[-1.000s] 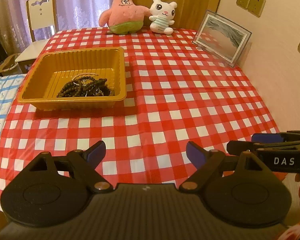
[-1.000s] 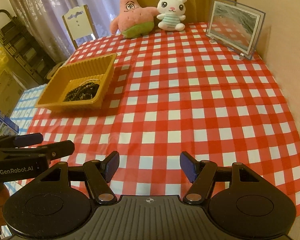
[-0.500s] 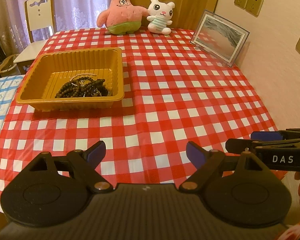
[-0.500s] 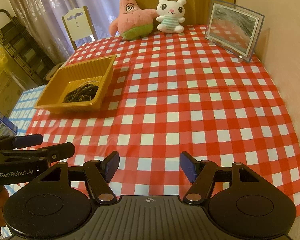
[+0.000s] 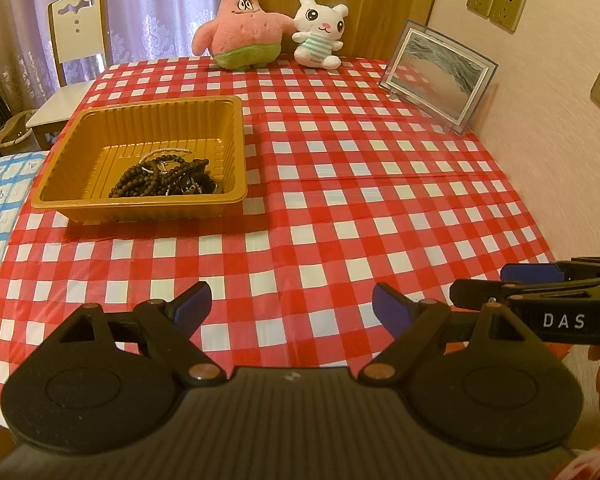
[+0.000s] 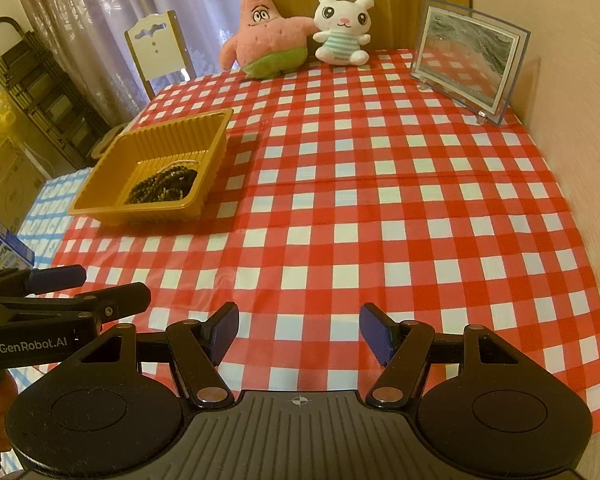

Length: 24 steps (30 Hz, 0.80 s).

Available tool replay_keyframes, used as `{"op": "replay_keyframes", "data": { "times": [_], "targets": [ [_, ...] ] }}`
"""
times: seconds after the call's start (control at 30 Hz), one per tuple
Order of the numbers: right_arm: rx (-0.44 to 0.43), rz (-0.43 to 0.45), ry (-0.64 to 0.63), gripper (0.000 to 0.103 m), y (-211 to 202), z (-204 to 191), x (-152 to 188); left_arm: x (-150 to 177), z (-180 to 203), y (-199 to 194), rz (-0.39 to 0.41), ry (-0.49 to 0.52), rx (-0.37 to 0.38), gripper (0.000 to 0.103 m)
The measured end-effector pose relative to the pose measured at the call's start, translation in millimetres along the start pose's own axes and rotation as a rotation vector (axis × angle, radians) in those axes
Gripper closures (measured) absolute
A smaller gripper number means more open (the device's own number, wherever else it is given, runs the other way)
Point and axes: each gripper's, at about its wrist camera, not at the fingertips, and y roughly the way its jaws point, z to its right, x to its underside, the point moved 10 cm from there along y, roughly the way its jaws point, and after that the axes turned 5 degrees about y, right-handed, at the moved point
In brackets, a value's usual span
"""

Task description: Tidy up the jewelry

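Observation:
A tangle of dark beaded jewelry [image 5: 168,178] [image 6: 162,184] lies in a golden plastic tray [image 5: 140,112] [image 6: 112,204] on the left half of the red-checked table. My left gripper [image 5: 292,306] hovers open over the table's near edge, nothing between its blue pads, well short of the tray. To its right my right gripper [image 6: 298,326] is open too and holds nothing. Each gripper appears side-on in the other's view: the right one [image 5: 512,280], the left one [image 6: 84,286].
At the table's far edge sit a pink star plush [image 5: 242,26] and a white bunny plush [image 5: 320,32]. A framed picture [image 5: 436,74] leans near the right wall. A white chair [image 5: 78,28] stands beyond the far left corner; a blue-checked surface [image 5: 0,200] adjoins the left side.

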Motion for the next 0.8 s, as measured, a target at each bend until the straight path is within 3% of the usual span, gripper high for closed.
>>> {"op": "replay_keyframes", "data": {
  "times": [0.8],
  "targets": [
    [0.002, 0.002, 0.0, 0.036, -0.7, 2.3, -1.6, -2.4, 4.8, -1.3, 0.004, 0.004, 0.002, 0.017]
  ]
}}
